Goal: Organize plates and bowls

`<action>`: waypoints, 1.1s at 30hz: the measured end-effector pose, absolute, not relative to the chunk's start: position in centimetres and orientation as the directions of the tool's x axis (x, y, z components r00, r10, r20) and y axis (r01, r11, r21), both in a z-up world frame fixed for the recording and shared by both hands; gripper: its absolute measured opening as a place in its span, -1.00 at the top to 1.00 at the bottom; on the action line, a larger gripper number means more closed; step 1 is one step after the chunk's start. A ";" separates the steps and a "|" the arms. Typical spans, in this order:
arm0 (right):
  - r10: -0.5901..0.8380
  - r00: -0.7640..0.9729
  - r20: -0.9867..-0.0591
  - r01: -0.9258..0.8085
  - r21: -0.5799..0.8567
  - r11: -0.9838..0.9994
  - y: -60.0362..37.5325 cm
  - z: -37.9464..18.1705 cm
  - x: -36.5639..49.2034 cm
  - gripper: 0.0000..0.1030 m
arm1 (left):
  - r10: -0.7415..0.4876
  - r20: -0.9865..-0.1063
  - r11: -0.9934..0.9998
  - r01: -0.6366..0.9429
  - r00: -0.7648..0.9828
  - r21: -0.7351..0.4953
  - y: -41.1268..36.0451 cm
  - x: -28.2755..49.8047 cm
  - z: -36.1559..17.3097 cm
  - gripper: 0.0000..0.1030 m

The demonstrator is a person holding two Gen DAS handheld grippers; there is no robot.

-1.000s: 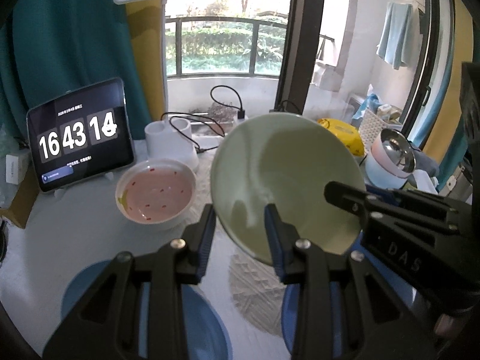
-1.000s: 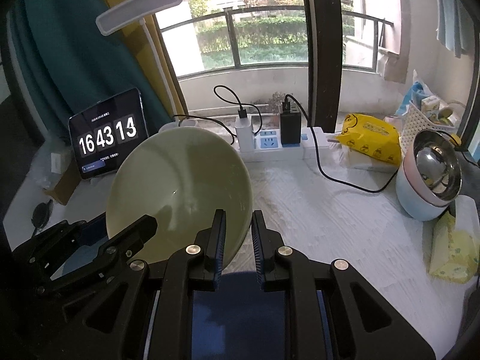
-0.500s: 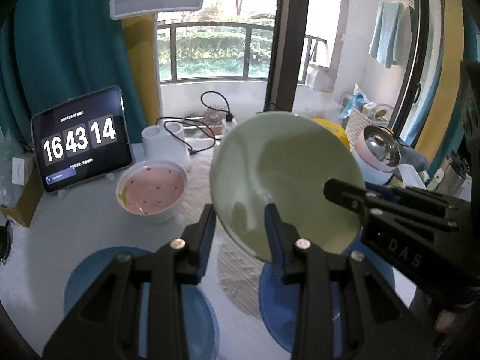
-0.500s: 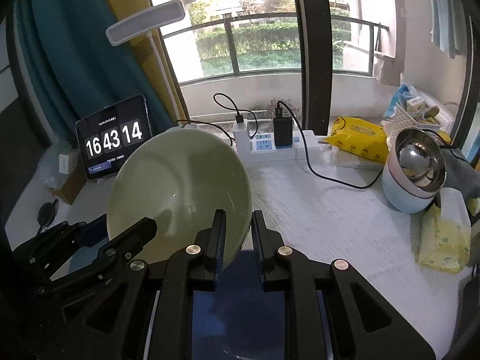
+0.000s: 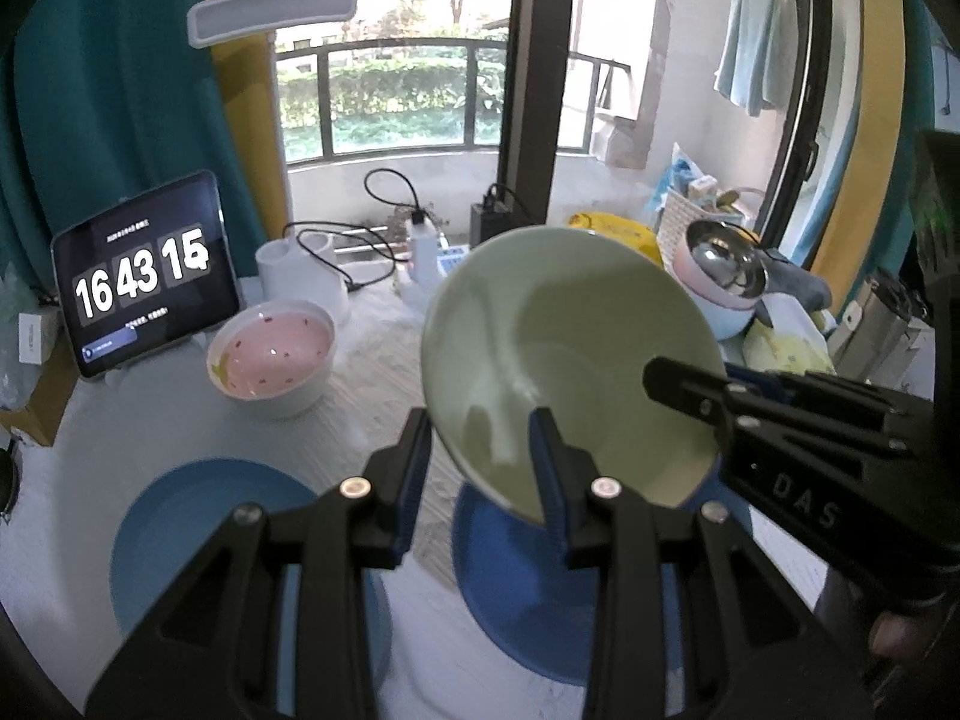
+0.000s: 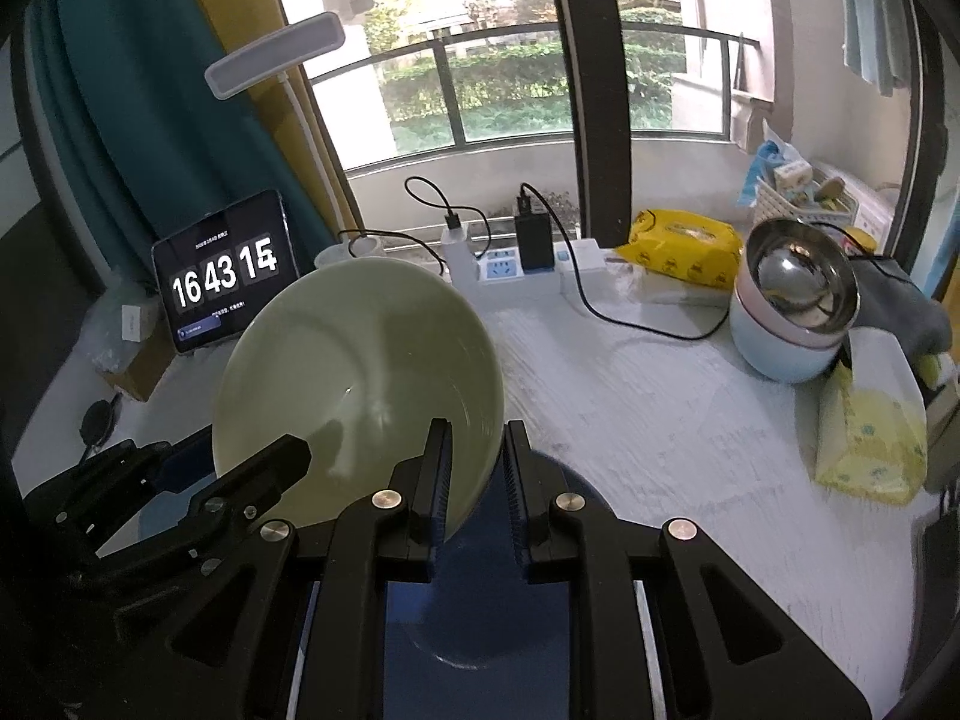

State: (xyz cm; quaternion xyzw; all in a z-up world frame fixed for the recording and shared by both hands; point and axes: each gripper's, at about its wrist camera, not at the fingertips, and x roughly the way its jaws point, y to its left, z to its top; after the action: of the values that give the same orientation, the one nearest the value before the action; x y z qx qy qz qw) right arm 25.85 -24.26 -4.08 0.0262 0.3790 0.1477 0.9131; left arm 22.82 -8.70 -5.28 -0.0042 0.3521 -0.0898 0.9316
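We hold the green bowl (image 5: 570, 360) tilted at frame centre, above the table; the left gripper (image 5: 480, 456) and right gripper (image 6: 474, 468) both pinch its rim. It hides most of a dark blue plate (image 5: 516, 588) below it.

bowl (image 5: 270, 354) right of tablet (image 5: 144, 282) | plate (image 5: 198, 534) before bowl
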 end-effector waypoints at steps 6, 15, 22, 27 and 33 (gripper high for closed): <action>0.286 0.652 -0.702 -0.230 0.176 0.957 -25.5 -5.5 24.9 0.64 | -0.176 -0.679 0.982 0.178 0.712 -0.068 -9.7 22.0 -6.6 0.33; 0.278 0.621 -0.733 -0.196 0.198 0.960 -26.8 -7.8 23.9 0.64 | -0.183 -0.714 0.979 0.192 0.676 -0.069 -10.7 21.3 -8.5 0.33; 0.269 0.594 -0.759 -0.175 0.204 0.963 -27.6 -9.6 23.1 0.64 | -0.178 -0.725 0.978 0.203 0.665 -0.054 -11.3 20.6 -9.5 0.33; 0.268 0.586 -0.765 -0.175 0.203 0.963 -27.6 -10.2 22.7 0.63 | -0.227 -0.724 0.962 0.267 0.652 -0.061 -12.4 19.9 -10.0 0.41; 0.236 0.621 -0.747 -0.186 0.152 0.971 -27.0 -8.7 22.6 0.74 | -0.191 -0.696 0.967 0.256 0.692 -0.011 -12.8 19.7 -9.1 0.37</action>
State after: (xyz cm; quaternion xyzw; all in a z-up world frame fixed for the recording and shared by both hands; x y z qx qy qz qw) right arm 22.58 -27.03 -8.73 0.0297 0.4191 0.1170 0.8999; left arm 19.69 -12.77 -9.09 0.0434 0.3732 -0.1216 0.9187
